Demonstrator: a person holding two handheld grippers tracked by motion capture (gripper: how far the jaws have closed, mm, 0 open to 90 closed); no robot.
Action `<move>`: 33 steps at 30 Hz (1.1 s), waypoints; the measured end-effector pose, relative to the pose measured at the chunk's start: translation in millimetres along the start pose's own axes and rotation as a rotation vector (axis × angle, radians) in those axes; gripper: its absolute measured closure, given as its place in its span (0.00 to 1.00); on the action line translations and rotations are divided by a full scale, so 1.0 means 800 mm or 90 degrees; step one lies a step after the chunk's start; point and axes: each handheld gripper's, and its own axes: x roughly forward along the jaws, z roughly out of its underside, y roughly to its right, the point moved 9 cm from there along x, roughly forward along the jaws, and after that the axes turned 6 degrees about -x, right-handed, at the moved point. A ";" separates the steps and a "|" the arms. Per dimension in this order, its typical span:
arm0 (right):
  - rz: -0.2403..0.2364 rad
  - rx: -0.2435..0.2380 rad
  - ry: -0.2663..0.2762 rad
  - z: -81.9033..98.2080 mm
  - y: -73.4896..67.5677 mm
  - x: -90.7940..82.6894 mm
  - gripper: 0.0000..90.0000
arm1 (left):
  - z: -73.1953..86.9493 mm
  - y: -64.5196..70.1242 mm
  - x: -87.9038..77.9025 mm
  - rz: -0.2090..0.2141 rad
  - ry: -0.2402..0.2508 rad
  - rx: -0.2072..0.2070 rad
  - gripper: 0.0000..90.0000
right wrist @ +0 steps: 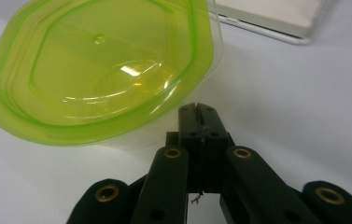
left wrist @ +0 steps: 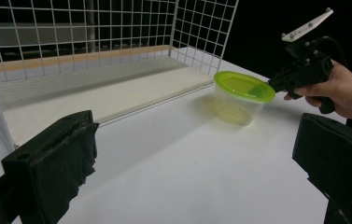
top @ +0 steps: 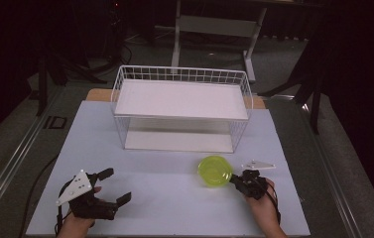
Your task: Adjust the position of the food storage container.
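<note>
Down at the near left of the white table [top: 174,198], the left gripper [top: 116,186] rests in the person's hand with its two black jaws spread wide apart and nothing between them. Its own camera looks across the bare tabletop between those padded jaws toward the wire basket [left wrist: 94,42] and the container beyond.

Toward the middle, at the far side of the table, stands the white wire basket [top: 182,74], with a white shelf board across its top and another on its floor.

Farther right, near the front right of the basket, sits a clear plastic container with a lime-green lid [top: 215,170]. The right gripper [top: 234,180] has its jaws pressed together, tips just at the container's rim on the side nearest the person. From the right gripper view the closed tips [right wrist: 198,112] lie against or just under the lid's edge; whether they actually pinch it is hard to tell.
</note>
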 end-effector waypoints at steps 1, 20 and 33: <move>-0.004 -0.005 0.000 -0.003 -0.004 0.003 1.00 | 0.000 0.000 0.000 -0.001 0.000 -0.001 0.01; -0.030 -0.028 0.001 -0.021 -0.039 0.024 1.00 | 0.001 0.000 -0.001 0.002 -0.003 -0.001 0.01; -0.041 -0.027 -0.010 -0.024 -0.045 0.035 1.00 | 0.001 -0.001 -0.001 0.000 -0.003 -0.001 0.01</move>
